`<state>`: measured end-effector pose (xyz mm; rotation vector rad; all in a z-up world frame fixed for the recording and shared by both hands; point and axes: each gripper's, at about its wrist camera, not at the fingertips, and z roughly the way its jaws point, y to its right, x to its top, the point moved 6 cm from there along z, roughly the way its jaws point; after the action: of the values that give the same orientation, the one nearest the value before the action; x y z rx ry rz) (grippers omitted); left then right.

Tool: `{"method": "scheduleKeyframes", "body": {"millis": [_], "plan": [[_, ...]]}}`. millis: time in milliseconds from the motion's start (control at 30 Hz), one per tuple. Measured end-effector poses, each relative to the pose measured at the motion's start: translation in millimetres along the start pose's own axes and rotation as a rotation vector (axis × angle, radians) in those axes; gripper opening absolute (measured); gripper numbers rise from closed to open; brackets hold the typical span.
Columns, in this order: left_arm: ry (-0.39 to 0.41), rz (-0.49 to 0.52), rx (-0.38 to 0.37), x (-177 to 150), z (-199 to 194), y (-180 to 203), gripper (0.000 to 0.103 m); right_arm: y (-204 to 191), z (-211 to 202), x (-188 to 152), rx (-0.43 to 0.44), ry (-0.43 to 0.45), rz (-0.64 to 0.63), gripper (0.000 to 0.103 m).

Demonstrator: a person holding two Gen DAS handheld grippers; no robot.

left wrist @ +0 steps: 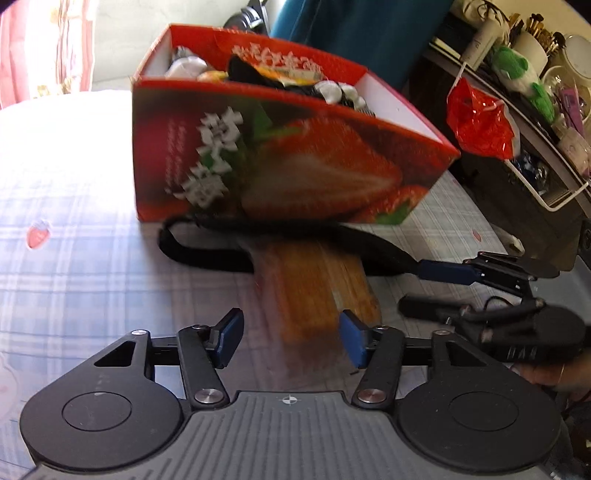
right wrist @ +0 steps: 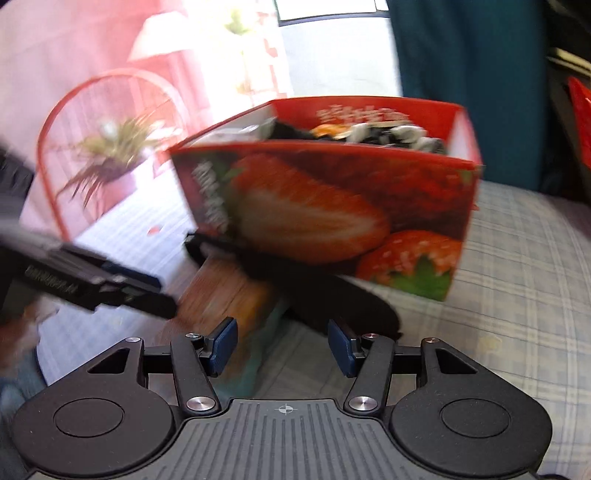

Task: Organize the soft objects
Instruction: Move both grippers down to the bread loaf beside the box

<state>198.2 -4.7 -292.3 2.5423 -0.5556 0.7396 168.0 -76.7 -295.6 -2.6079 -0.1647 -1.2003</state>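
A red strawberry-print box [left wrist: 295, 162] [right wrist: 332, 199] stands on the plaid bed sheet [left wrist: 74, 258], filled with black and white soft items [left wrist: 295, 83]. In front of it lie a black strap-like cloth [left wrist: 207, 254] [right wrist: 332, 299] and an orange packet in clear wrap [left wrist: 314, 291] [right wrist: 221, 291]. My left gripper [left wrist: 291, 338] [right wrist: 164, 295] is open, and the packet's near end sits between its fingers without being pressed. My right gripper [right wrist: 282, 347] [left wrist: 412, 286] is open too, low over the black cloth's right end; its upper finger [left wrist: 447, 271] is at the cloth's tip.
A dark shelf [left wrist: 517, 206] at the right of the bed holds a red plastic bag [left wrist: 480, 122], a green plush [left wrist: 517, 70] and jars. A teal cloth [left wrist: 351, 33] hangs behind the box. A red mesh cover over a plant [right wrist: 103, 155] stands at the far left.
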Motion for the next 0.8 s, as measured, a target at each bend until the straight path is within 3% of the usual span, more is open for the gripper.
{"method": "scheduleKeyframes", "body": {"millis": [233, 533, 800], "plan": [[-0.013, -0.004, -0.032, -5, 17, 7, 0.055, -25, 13, -8, 0.020, -0.025, -0.136, 0.059], [0.003, -0.001, -0.057, -6, 28, 15, 0.052, -40, 33, -7, 0.059, -0.035, -0.246, 0.059], [0.003, 0.001, -0.039, -6, 25, 18, 0.051, -45, 34, -8, 0.067, -0.032, -0.252, 0.054]]}}
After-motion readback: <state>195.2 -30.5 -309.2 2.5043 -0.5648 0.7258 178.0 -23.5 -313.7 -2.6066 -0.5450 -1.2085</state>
